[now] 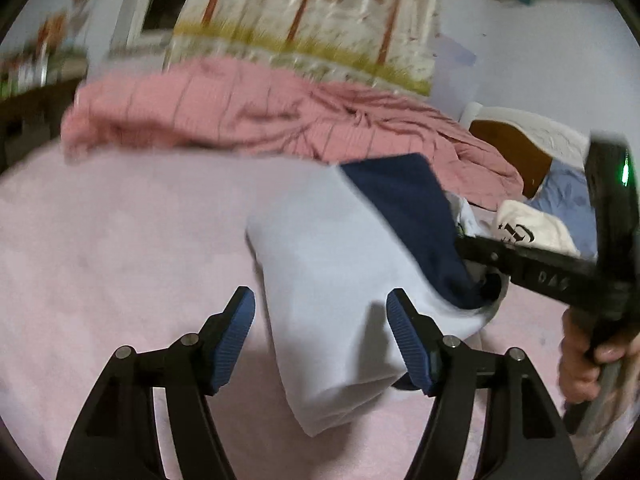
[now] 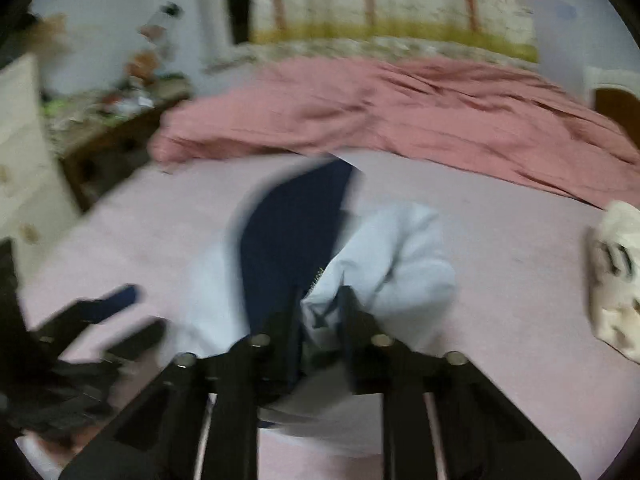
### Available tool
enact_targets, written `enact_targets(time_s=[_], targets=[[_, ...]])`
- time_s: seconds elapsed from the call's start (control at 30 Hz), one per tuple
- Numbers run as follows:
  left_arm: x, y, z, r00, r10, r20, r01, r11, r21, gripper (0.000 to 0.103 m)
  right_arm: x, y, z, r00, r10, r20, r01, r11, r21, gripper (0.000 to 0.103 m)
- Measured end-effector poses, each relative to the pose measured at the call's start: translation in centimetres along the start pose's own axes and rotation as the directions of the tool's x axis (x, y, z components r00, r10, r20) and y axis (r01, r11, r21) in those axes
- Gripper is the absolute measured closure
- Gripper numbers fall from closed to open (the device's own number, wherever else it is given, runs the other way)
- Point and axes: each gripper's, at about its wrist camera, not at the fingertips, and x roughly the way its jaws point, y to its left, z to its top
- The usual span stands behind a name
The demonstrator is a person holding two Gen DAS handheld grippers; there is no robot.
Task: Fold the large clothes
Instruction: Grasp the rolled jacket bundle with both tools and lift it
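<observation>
We are working over a bed covered with a pale pink sheet (image 1: 120, 248), where a light blue and navy garment (image 1: 332, 280) is lying partly folded near the front edge. Our left gripper (image 1: 320, 340) is standing released, its blue pads (image 1: 236, 336) spread wide on either side of the garment's near folded end without pressing on it. Our right gripper (image 2: 320, 312) is clenching a bunch of the garment's light blue cloth (image 2: 384, 264), with the navy part (image 2: 288, 232) lying just to the left of its fingers. In the left wrist view, that gripper is reaching into the garment from the right, with a hand (image 1: 580, 356) wrapped around its handle. A rumpled pink blanket (image 1: 248, 112) is lying across the far side of the bed, and a cream cloth with dark lettering (image 1: 532, 232) is resting to the right, apart from the garment.
</observation>
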Motion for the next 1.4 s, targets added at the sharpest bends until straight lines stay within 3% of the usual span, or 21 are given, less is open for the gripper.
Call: enact_targets(time_s=[0.03,0.1,0.17,0.3,0.43,0.5,0.57,0.67,0.77,0.83,0.87,0.9,0.93,0.97,1.07,1.17,1.23,1.3,1.33,1.4], targets=[[0.4,0.5,-0.4,1.0,-0.008,-0.018,0.008,0.999,-0.032,0.036,0.4,-0.8,-0.5,0.999,-0.034,-0.003,0.034,0.999,0.018,0.093],[1.4,1.4,-1.3,0.992,-0.108,-0.067,0.1,0.988,-0.117,0.036,1.6,-3.0,-2.1,0.992,-0.127,-0.021,0.128,0.989,0.068,0.094],[1.9,1.6,-1.9,0.983,-0.158,-0.09,0.145,0.98,-0.14,0.036,2.8,-4.7,-4.1,0.996,-0.079,-0.048,0.084,0.989,0.119,0.094],[1.9,0.9,-2.4,0.987,-0.136,-0.09,0.128,0.987,-0.095,0.032,2.1,-4.9,-4.2,0.998,-0.062,-0.027,0.064,0.993,0.103,0.094],[1.8,0.4,-2.8,0.99,-0.112,-0.087,0.106,0.992,-0.064,0.031,-1.6,-5.1,-2.1,0.996,0.014,0.085,-0.03,0.981,0.191,0.09],[1.6,0.3,-3.1,0.991,-0.111,-0.081,0.106,0.993,-0.056,0.031,-3.5,-3.8,-0.8,0.987,0.077,0.141,-0.099,0.982,0.162,0.088],[1.4,0.3,-3.1,0.991,-0.114,-0.075,0.11,0.993,-0.053,0.031,-4.3,-2.5,0.3,0.978,0.149,0.148,-0.168,0.978,0.124,0.078],[-0.1,0.1,-3.5,0.99,-0.129,-0.057,0.128,0.991,-0.025,0.031,-3.7,-0.1,0.9,0.967,0.239,0.089,-0.245,0.967,0.062,0.046],[-2.6,-1.2,-4.7,0.997,-0.073,-0.02,0.074,0.995,0.073,0.03,-0.8,1.4,-0.3,0.985,0.167,-0.037,-0.166,0.986,0.033,0.044],[-2.3,-1.8,-5.6,0.998,-0.007,-0.07,0.015,0.992,0.122,0.03,1.0,1.4,-1.5,0.987,0.14,-0.078,-0.137,0.99,0.036,0.044],[-1.9,-1.7,-5.9,0.996,0.013,-0.085,-0.002,0.993,0.121,0.031,1.3,1.3,-1.8,0.988,0.136,-0.076,-0.133,0.99,0.041,0.049],[-1.2,-1.5,-5.9,0.994,0.038,-0.103,-0.026,0.994,0.108,0.045,1.3,1.1,-2.0,0.988,0.147,-0.054,-0.144,0.988,0.051,0.071],[-0.5,-1.0,-5.7,0.988,0.068,-0.136,-0.057,0.995,0.084,0.068,1.2,1.0,-1.9,0.984,0.172,-0.04,-0.17,0.984,0.062,0.082],[0.3,-0.4,-5.6,0.981,0.08,-0.174,-0.073,0.996,0.051,0.071,0.9,1.0,-1.8,0.981,0.193,-0.022,-0.191,0.979,0.077,0.091],[0.6,0.4,-5.6,0.982,0.021,-0.186,-0.022,1.0,-0.002,0.085,-1.7,0.5,-1.5,0.979,0.191,0.072,-0.198,0.975,0.1,0.096],[-0.2,-0.8,-5.9,0.988,0.073,-0.135,-0.065,0.996,0.062,0.091,-3.4,-0.3,-1.9,0.983,0.144,0.113,-0.159,0.977,0.145,0.099],[-0.1,-0.7,-6.2,0.986,0.079,-0.147,-0.071,0.996,0.062,0.092,-3.1,-1.4,-2.5,0.99,0.104,0.1,-0.12,0.977,0.174,0.101],[0.4,0.2,-6.4,0.981,0.063,-0.182,-0.061,0.998,0.019,0.092,-2.3,-3.4,-3.4,0.997,-0.021,0.074,0.003,0.972,0.235,0.103],[0.4,0.6,-6.4,0.982,0.042,-0.186,-0.042,0.999,0.003,0.092,-1.6,-5.0,-4.1,0.997,-0.045,0.057,0.029,0.966,0.255,0.103],[-0.4,0.8,-6.3,0.988,-0.01,-0.154,0.009,1.0,-0.009,0.092,-0.7,-7.3,-5.4,0.999,0.035,0.012,-0.037,0.957,0.288,0.103]])
